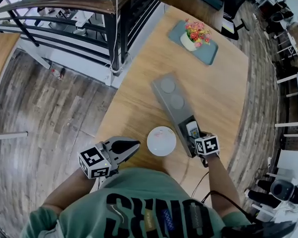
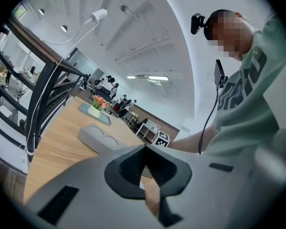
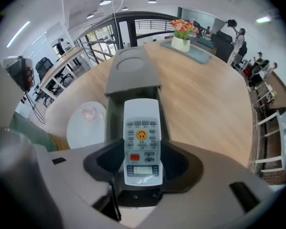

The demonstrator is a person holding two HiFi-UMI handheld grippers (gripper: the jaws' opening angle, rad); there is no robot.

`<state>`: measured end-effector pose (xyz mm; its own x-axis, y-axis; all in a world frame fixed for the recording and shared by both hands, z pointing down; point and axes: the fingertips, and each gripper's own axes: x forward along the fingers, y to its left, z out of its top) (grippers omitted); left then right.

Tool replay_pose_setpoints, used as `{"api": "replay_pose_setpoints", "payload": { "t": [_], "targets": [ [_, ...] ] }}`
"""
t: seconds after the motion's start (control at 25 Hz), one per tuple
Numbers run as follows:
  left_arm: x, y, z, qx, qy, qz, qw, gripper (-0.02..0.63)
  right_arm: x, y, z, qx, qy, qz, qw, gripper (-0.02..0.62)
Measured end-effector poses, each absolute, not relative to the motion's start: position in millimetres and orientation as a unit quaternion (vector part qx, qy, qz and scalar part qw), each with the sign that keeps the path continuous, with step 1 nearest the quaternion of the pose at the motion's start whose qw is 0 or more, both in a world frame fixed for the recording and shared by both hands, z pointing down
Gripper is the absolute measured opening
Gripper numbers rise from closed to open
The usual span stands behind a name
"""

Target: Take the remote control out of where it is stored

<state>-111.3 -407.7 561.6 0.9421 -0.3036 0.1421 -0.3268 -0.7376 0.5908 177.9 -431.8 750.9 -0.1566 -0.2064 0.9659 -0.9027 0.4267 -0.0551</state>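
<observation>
Shirt: large dark lettering, not legible.
Remote: button and display print too small to read.

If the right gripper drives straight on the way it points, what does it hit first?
Probably the open slot of the gray storage box, directly ahead; the held remote control would touch its bottom first. Depth is unclear.

Left gripper level, jaws seemingly together, right gripper pointing down, clamping remote control
</observation>
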Motion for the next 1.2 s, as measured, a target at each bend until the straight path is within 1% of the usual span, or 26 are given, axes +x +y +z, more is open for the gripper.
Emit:
{"api": "replay_pose_setpoints", "payload": {
  "t": [0.12, 0.24, 0.4, 0.56, 0.68, 0.96, 1.08, 1.2],
  "targets": [
    [-110.2, -408.8, 559.5, 0.934, -0.168, 0.014, 0.314, -0.009, 177.9, -432.5, 732.3, 0.416, -0.692, 0.341, 0.482, 0.242],
    [-107.7, -408.9, 557.9, 0.935, -0.171, 0.014, 0.310, -0.009, 175.2, -432.3, 710.5, 0.424, -0.712, 0.339, 0.445, 0.242],
    [-93.2, -404.5, 550.1, 0.937, -0.176, 0.016, 0.300, -0.009, 176.6, -432.4, 673.2, 0.431, -0.746, 0.328, 0.387, 0.242],
    [-61.4, -391.2, 534.2, 0.942, -0.178, 0.017, 0.286, -0.009, 193.2, -429.1, 626.2, 0.442, -0.780, 0.313, 0.312, 0.242],
    [-39.2, -386.8, 511.8, 0.945, -0.184, 0.010, 0.269, -0.009, 207.0, -423.8, 575.2, 0.449, -0.808, 0.289, 0.249, 0.242],
    [13.3, -379.3, 434.1, 0.953, -0.204, -0.034, 0.221, -0.009, 249.5, -388.9, 424.2, 0.446, -0.868, 0.201, 0.084, 0.242],
    [29.3, -372.4, 404.8, 0.953, -0.216, -0.052, 0.207, -0.009, 262.6, -364.2, 368.5, 0.436, -0.885, 0.161, 0.031, 0.242],
    [42.3, -361.2, 374.9, 0.958, -0.219, -0.054, 0.176, -0.009, 275.0, -338.2, 323.6, 0.422, -0.898, 0.126, -0.010, 0.242]
  ]
}}
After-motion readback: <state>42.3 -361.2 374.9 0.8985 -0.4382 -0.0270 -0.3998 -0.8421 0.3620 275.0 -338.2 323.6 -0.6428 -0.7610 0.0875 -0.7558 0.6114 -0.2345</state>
